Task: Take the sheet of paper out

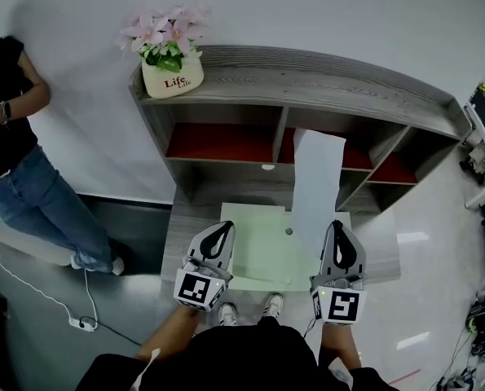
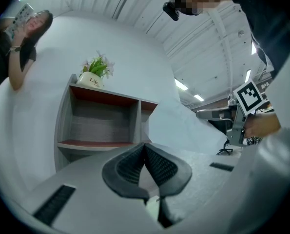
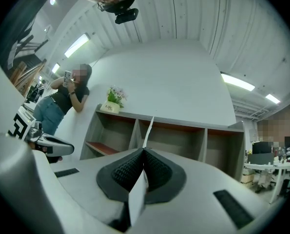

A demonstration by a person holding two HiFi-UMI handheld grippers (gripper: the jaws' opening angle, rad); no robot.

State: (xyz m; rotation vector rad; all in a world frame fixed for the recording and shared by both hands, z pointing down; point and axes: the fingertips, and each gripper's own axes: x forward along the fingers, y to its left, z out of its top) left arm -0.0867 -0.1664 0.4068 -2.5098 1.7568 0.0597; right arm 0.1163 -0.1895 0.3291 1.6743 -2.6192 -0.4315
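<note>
Nearest, the right tongs were pressed shut on the near edge of the sheet of paper, above the green mat toward the worktop's front right. The left tongs were closed on nothing, alongside. The sheet ran up toward the middle bay of the shelf at the worktop's back edge; whether its far end was clear I could not tell. Pinched at one edge only, it could slip, crease or tear if that end snagged on a divider.
</note>
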